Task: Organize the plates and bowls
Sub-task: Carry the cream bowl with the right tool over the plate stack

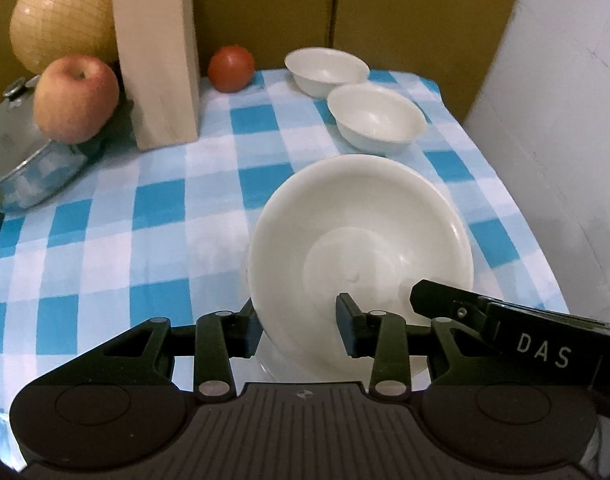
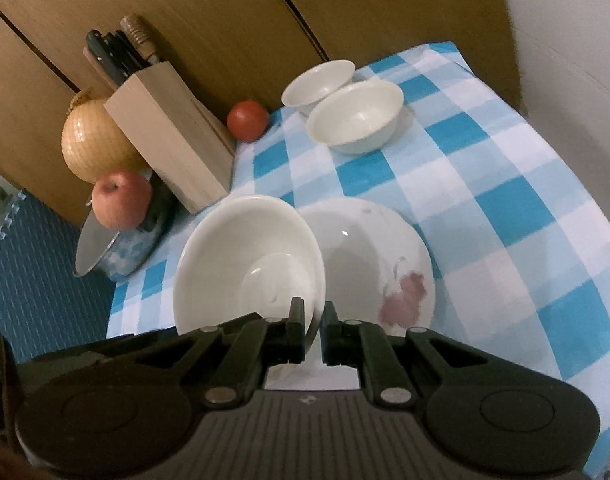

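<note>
The right gripper point(image 2: 313, 334) is clamped on the near rim of a white plate point(image 2: 249, 264), holding it tilted up off the cloth; its fingers pinch the thin edge at about six o'clock of the plate. In the left wrist view the left gripper point(image 1: 299, 326) stands with its jaws apart around the same plate's point(image 1: 361, 248) lower rim: the left finger lies against the plate's outer edge, the right one sits clear of its inner face, so no firm pinch shows there. The right gripper's dark finger reaches in from four o'clock.

Just beside the tilted plate, at three o'clock in the right view, a second plate point(image 2: 389, 256) with a pinkish mark lies flat on the blue checked tablecloth point(image 2: 505, 208). Two white bowls point(image 2: 357, 118) sit touching at one o'clock. A tomato point(image 2: 247, 120), a knife block point(image 2: 173, 148), an apple point(image 2: 121, 200) and a steel pot point(image 2: 113, 248) lie from twelve round to ten o'clock.
</note>
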`<action>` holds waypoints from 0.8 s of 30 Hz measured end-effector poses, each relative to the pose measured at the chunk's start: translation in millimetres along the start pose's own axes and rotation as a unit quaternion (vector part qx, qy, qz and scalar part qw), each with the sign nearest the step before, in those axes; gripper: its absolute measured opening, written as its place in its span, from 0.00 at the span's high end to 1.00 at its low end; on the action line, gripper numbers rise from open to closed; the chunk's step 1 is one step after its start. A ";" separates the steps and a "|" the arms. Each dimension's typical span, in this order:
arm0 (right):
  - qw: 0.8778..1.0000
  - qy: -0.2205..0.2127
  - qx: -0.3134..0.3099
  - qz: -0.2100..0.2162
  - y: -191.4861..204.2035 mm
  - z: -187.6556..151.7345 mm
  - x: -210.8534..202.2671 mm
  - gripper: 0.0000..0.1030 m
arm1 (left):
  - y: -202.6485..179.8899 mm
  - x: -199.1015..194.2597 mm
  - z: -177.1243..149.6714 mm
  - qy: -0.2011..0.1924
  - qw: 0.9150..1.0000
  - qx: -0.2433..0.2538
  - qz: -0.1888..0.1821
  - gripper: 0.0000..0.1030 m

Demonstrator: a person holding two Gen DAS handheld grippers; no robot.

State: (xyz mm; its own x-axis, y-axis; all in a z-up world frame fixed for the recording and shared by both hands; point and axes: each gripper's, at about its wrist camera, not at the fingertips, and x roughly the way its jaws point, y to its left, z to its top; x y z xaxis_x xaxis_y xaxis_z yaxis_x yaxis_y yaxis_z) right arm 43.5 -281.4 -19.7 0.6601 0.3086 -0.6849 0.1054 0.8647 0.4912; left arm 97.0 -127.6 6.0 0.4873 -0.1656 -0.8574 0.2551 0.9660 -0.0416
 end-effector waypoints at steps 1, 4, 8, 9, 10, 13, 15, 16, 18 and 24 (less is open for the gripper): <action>1.000 0.001 0.002 -0.001 -1.4 -1.8 -0.4 0.90 | -1.3 0.7 -2.0 0.003 1.000 0.002 -0.001 0.56; 1.000 0.004 0.004 -0.003 -3.2 -3.2 0.9 0.90 | -3.5 2.2 -5.5 0.007 1.000 0.006 -0.001 0.56; 1.000 0.003 -0.001 -0.011 -1.3 -4.6 0.9 0.89 | -1.8 4.9 -4.5 0.016 1.000 0.001 -0.006 0.56; 1.000 0.003 -0.001 -0.012 -1.4 -4.9 0.9 0.89 | -1.3 5.2 -4.4 0.017 1.000 0.000 -0.007 0.56; 1.000 0.003 -0.001 -0.013 -1.6 -5.3 1.0 0.89 | -1.3 5.4 -4.1 0.018 1.000 0.001 -0.007 0.56; 1.000 0.004 0.000 -0.016 -2.7 -5.3 0.7 0.89 | -3.0 6.3 -4.0 0.020 1.000 0.002 -0.007 0.56; 1.000 0.005 0.002 -0.016 -3.1 -5.4 0.7 0.89 | -3.9 6.5 -4.3 0.021 1.000 0.003 -0.007 0.56; 1.000 0.005 0.002 -0.016 -3.3 -5.6 0.5 0.89 | -4.0 6.6 -4.5 0.021 1.000 0.003 -0.007 0.56; 1.000 0.008 0.005 -0.016 -3.2 -5.6 0.8 0.89 | -3.8 6.9 -4.4 0.022 1.000 0.003 -0.007 0.56; 1.000 0.008 0.009 -0.019 -4.7 -4.9 2.3 0.88 | -3.8 7.8 -3.5 0.024 1.000 0.003 -0.008 0.55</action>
State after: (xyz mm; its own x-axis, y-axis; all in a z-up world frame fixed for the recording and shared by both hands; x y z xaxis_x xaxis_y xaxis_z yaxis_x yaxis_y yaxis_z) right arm 40.9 -282.8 -26.2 0.6428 0.2817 -0.7124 0.1442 0.8688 0.4737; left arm 96.9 -131.8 -2.4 0.4436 -0.1706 -0.8798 0.2671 0.9623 -0.0519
